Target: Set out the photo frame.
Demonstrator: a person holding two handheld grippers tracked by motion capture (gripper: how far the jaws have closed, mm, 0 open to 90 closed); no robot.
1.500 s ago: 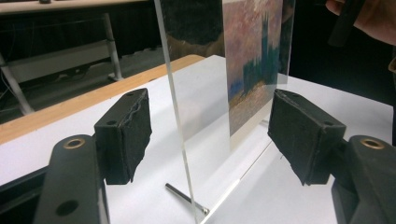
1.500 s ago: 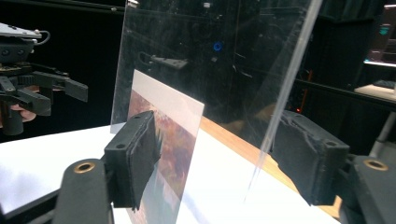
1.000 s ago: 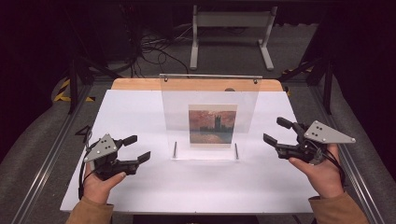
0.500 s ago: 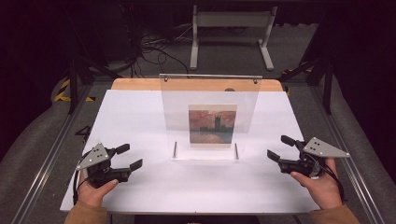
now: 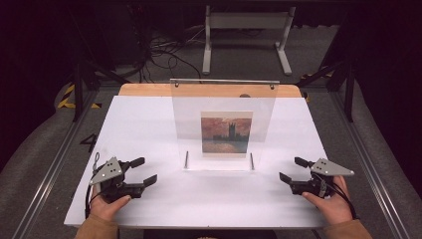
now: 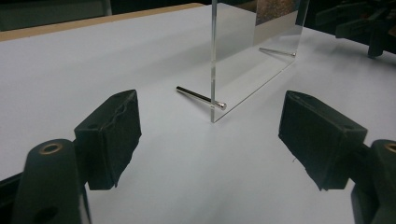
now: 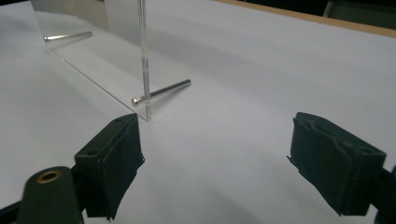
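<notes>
A clear acrylic picture frame [image 5: 224, 99] stands upright mid-table, holding a small sunset painting [image 5: 226, 132]. It rests on metal pins [image 6: 198, 97] pushed through its bottom edge. My left gripper [image 5: 147, 170] sits low at the front left, open and empty, its jaws aimed at the frame's near corner [image 6: 217, 105]. My right gripper [image 5: 288, 168] is low at the front right. Its jaws have just been opening and have nothing between them. In the right gripper view the frame's edge [image 7: 145, 70] and a pin [image 7: 163, 92] lie just beyond the right gripper [image 7: 215, 154].
The white table top [image 5: 149, 124] has a wooden strip [image 5: 144, 89] along its back edge. Behind it on the floor are a grey metal stand [image 5: 246, 30] and loose cables [image 5: 164, 50]. Metal rails run along both sides.
Both hands have come down and back toward the table's front edge. The right gripper's jaws stand a little wider than before. The frame has not moved.
</notes>
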